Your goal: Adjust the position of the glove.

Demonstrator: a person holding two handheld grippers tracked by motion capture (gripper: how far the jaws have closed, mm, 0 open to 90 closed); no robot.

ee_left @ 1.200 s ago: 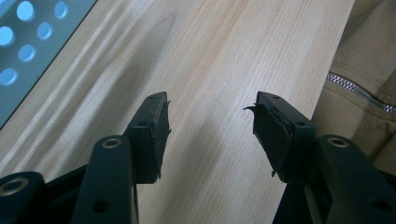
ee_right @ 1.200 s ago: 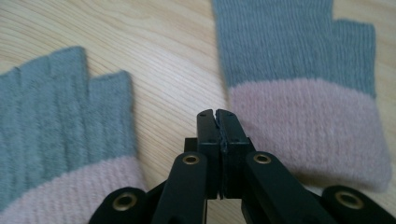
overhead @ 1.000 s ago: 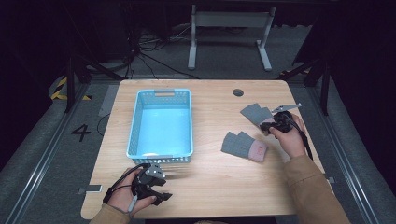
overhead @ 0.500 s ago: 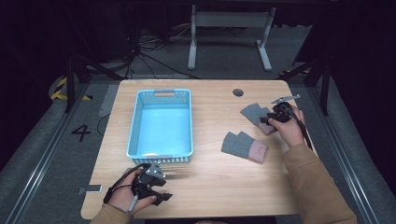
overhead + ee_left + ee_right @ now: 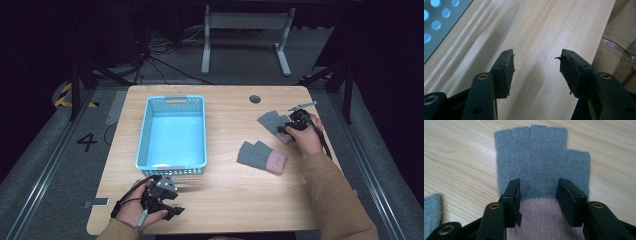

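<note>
Two grey gloves lie right of the blue basket [image 5: 171, 131] on the table [image 5: 225, 200].
Left hand-held gripper [image 5: 169, 196], near the basket's front, gapes empty; near glove [image 5: 262, 156]; right hand-held gripper [image 5: 539, 195], jaws just spread, straddles the far glove [image 5: 541, 162] unclamped.

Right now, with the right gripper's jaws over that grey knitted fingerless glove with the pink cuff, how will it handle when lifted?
The grey knitted fingerless glove lies flat, so it will probably droop limply. Its ribbed knit likely grips well and looks light.
</note>
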